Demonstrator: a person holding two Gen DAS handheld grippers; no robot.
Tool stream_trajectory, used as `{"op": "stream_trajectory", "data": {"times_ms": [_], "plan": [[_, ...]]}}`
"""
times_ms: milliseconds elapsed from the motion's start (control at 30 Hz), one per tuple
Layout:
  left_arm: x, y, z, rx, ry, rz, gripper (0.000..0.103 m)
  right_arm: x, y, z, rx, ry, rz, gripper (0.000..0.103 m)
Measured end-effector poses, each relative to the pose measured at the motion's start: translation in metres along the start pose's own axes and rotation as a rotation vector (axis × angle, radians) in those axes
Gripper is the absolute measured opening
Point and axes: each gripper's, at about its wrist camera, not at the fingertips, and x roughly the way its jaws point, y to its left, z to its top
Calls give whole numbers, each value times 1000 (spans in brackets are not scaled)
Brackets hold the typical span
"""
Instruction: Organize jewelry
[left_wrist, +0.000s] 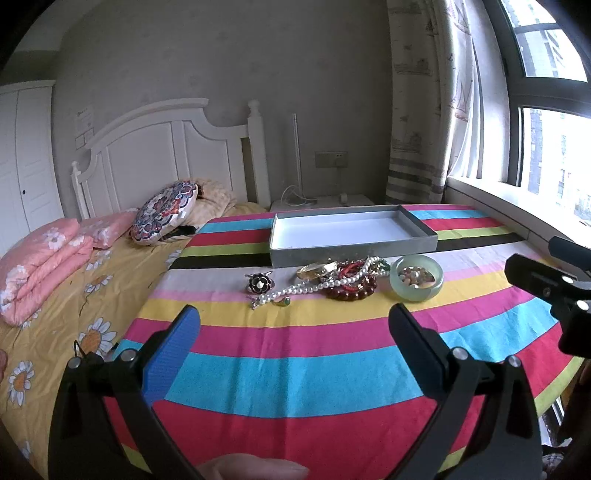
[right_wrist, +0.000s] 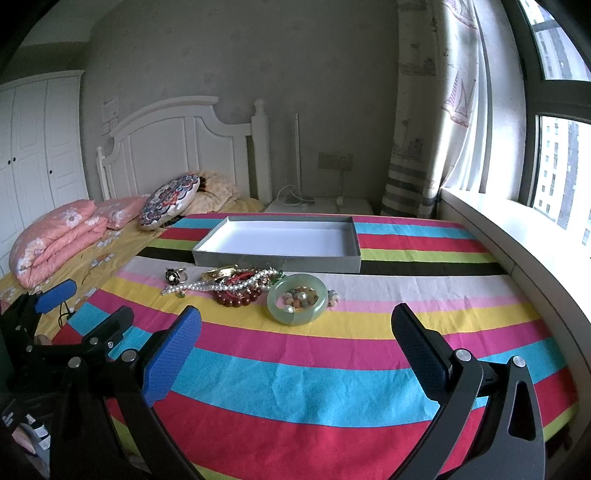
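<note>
A heap of jewelry lies on the striped tablecloth (left_wrist: 295, 369) before an empty grey box with a white inside (left_wrist: 351, 230) (right_wrist: 280, 243). It includes a white pearl necklace (left_wrist: 314, 286) (right_wrist: 218, 285), a dark red bead bracelet (left_wrist: 351, 291) (right_wrist: 240, 297), a gold piece (left_wrist: 317, 269) (right_wrist: 219, 272), a black flower brooch (left_wrist: 260, 283) (right_wrist: 174, 276) and a pale green jade bangle (left_wrist: 416, 277) (right_wrist: 296, 299) around loose beads. My left gripper (left_wrist: 295, 328) is open and empty, short of the heap. My right gripper (right_wrist: 295, 328) is open and empty, short of the bangle.
The other gripper shows at the right edge of the left wrist view (left_wrist: 554, 284) and at the left of the right wrist view (right_wrist: 74, 325). A bed with pink quilts (left_wrist: 40, 266) and a patterned cushion (left_wrist: 166, 212) lies left. A windowsill (right_wrist: 517, 236) runs along the right.
</note>
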Motion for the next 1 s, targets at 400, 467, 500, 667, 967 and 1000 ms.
{"op": "stream_trajectory", "data": {"times_ms": [400, 467, 500, 667, 967, 1000], "plan": [[-5, 4, -1, -4, -2, 1, 101, 0, 0, 0, 2, 0, 0, 99], [-5, 4, -1, -4, -2, 1, 101, 0, 0, 0, 3, 0, 1, 99], [-5, 4, -1, -4, -2, 1, 101, 0, -1, 0, 2, 0, 1, 99], [-5, 4, -1, -5, -2, 1, 101, 0, -1, 0, 4, 0, 1, 99], [-5, 3, -1, -4, -2, 1, 101, 0, -1, -1, 5, -1, 1, 99], [-5, 4, -1, -3, -3, 1, 101, 0, -1, -1, 5, -2, 1, 99]]}}
